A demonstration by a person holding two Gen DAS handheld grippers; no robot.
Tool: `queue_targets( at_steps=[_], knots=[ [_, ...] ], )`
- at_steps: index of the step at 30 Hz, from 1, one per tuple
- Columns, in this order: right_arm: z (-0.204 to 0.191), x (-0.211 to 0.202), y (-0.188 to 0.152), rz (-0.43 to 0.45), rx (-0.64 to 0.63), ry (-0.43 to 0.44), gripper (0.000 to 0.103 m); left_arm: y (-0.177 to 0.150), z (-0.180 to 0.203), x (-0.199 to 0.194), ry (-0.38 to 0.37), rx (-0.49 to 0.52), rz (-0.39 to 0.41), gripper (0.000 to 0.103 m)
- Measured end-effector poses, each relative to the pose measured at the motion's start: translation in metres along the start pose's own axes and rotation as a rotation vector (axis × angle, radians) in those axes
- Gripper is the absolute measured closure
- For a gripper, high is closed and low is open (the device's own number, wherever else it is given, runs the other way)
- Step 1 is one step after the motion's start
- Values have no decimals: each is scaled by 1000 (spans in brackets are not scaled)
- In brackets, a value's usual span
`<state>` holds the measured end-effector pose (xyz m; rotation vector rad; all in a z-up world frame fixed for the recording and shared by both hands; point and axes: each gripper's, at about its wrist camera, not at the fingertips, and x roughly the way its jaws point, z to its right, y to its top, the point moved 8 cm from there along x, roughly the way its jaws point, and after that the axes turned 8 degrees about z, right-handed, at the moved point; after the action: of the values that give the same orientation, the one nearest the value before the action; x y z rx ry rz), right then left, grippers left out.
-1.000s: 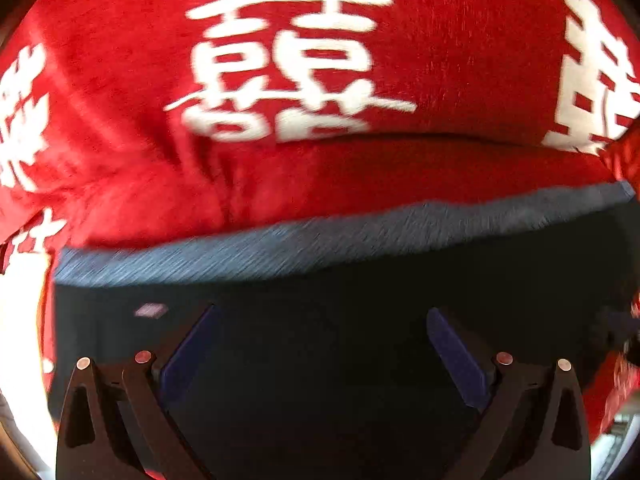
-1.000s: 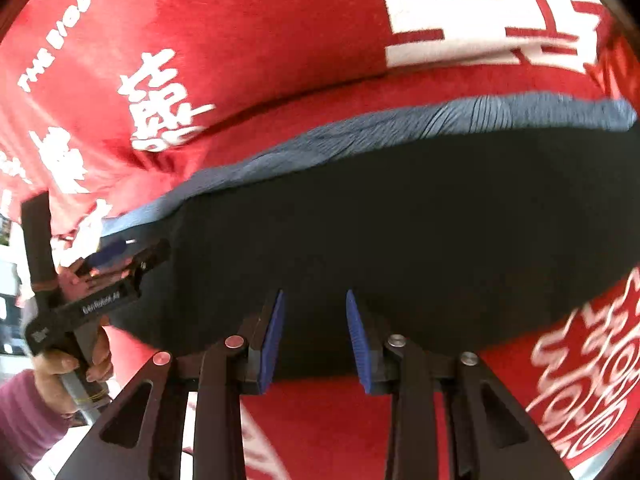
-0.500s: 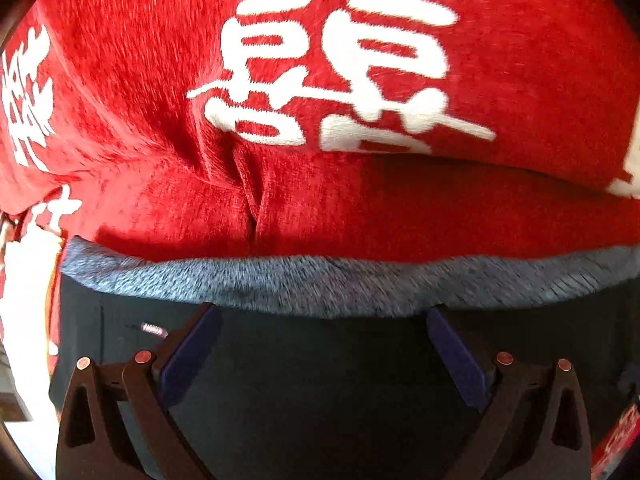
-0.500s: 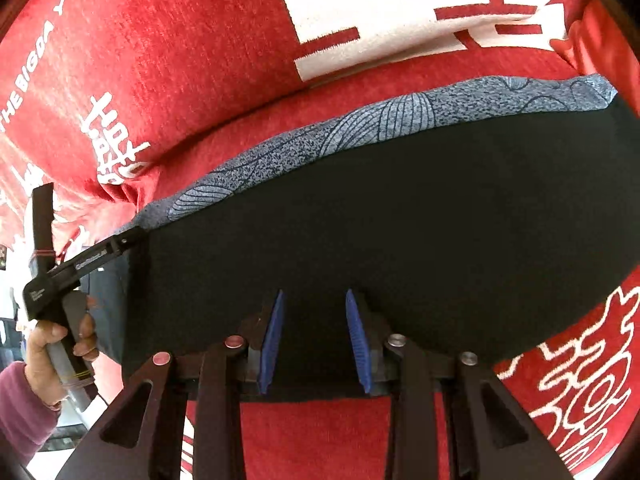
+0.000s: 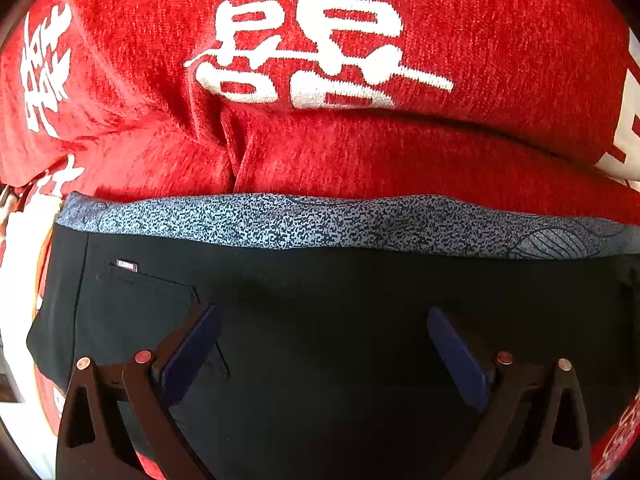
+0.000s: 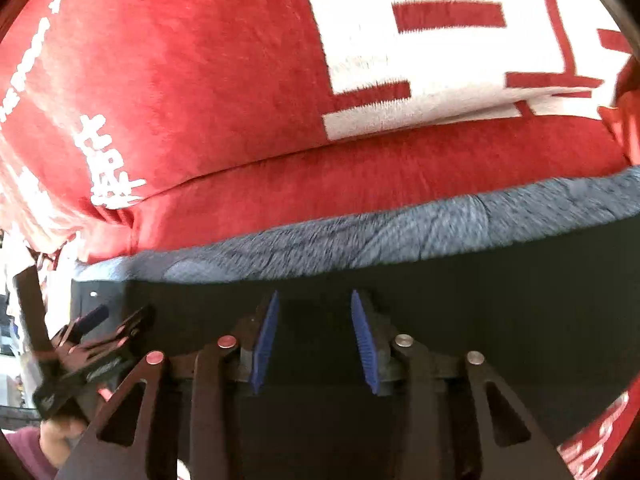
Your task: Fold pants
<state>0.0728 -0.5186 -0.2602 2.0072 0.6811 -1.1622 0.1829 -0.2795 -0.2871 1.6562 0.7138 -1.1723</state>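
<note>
1. Pants (image 5: pixel 360 320), dark w/ a speckled grey-blue waistband (image 5: pixel 320 224), lie spread flat on a red blanket (image 5: pixel 360 152) printed w/ white characters; waistband edge is on the far side from both cameras, small label and pocket seam near the left end
2. Left claw (image 5: pixel 320 352) is released, pads wide apart, poised over the dark fabric below the waistband, nothing between the pads
3. Right claw (image 6: pixel 314 340) has pads part way apart w/ dark cloth showing in the gap; can't tell if any fabric is actually pinched
4. Judgement: step in hand looks like getting a grip for a fold. Take one layer edge per claw, lvl w/ each other, so the fold line stays straight
5. Lift low and carry both sides together; uneven pull would skew the waistband or drag the soft blanket into wrinkles
</note>
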Motion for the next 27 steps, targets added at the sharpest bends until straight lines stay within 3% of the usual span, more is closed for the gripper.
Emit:
queue_targets(
  at_steps=[5, 8, 12, 18, 21, 27],
  knots=[
    [28, 2, 33, 33, 41, -131, 62, -4, 0, -1, -1, -4, 7, 0],
    [35, -14, 31, 36, 127, -79, 57, -3, -2, 3, -5, -16, 0, 0],
    [32, -45, -3, 17, 141, -25, 49, -1, -1, 2, -2, -10, 8, 0],
    [40, -61, -62, -11, 207, -16, 49, -2, 0, -3, 8, 0, 24, 0],
    [47, -78, -75, 31, 214, -38, 49, -7, 6, -14, 19, 23, -6, 0],
    [51, -86, -67, 61, 164, -91, 49, -34, 47, -48, -65, 104, -17, 0]
  ],
)
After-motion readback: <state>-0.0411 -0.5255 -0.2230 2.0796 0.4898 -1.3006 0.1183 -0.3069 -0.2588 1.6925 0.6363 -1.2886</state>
